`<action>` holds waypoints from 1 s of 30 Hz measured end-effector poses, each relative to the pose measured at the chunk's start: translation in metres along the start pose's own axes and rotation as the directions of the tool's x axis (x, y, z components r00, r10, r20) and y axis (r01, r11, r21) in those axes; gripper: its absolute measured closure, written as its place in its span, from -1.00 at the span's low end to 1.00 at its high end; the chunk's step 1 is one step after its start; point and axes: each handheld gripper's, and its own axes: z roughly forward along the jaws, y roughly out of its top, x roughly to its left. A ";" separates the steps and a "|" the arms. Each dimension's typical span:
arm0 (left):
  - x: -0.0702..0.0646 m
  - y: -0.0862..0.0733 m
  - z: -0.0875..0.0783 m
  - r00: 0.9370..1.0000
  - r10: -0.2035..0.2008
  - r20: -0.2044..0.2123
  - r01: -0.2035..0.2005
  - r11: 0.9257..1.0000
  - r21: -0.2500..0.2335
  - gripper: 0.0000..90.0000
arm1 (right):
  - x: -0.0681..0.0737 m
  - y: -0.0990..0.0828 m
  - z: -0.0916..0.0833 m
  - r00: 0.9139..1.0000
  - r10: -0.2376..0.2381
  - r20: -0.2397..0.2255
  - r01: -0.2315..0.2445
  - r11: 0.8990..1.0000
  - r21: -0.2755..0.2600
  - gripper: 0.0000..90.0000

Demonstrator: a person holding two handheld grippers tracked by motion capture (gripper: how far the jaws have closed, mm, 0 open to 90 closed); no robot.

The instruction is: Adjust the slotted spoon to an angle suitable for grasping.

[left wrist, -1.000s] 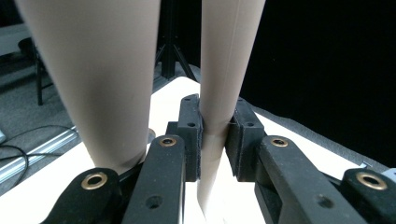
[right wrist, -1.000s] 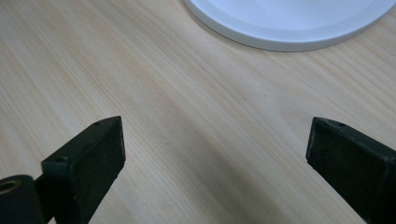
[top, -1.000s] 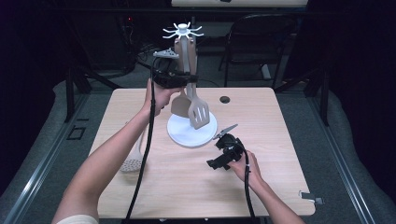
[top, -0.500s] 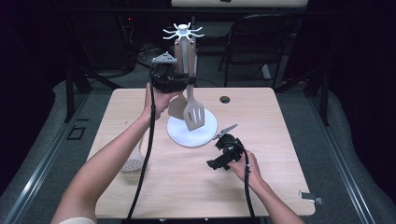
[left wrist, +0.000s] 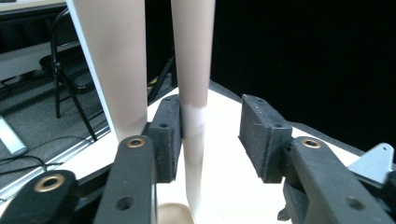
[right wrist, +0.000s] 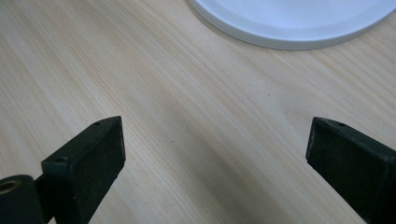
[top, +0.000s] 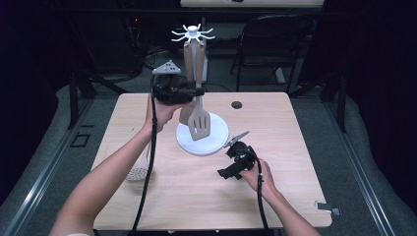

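A white utensil rack with a round base (top: pixel 216 140) and a star-shaped top (top: pixel 193 33) stands at the table's far middle. A beige slotted spatula (top: pixel 200 125) hangs from it beside a second beige utensil (top: pixel 187 114). My left gripper (top: pixel 199 91) is level with the spatula's handle (left wrist: pixel 194 70). Its jaws have just been opening. The handle stands between them, against the left pad (left wrist: pixel 166 137) with a clear gap to the right one. My right gripper (top: pixel 230 161) rests on the table in front of the base (right wrist: pixel 289 28), open over bare wood (right wrist: pixel 215 158).
A pale slotted skimmer (top: pixel 139 169) lies on the table at the left, beside the person's left forearm. The wooden table has a round hole (top: pixel 237 104) at the back. A dark chair (top: pixel 275 44) stands behind it. A small clip (top: pixel 327 207) sits at the front right corner.
My left gripper has sunk a little along the spatula handle and drifted left, and its jaws have widened off the handle. The right gripper has stayed put.
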 end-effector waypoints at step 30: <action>0.022 0.004 -0.042 0.993 0.039 -0.109 -0.038 0.999 0.004 1.00 | 0.000 0.000 0.000 1.000 -0.002 0.005 0.002 1.000 0.005 -0.89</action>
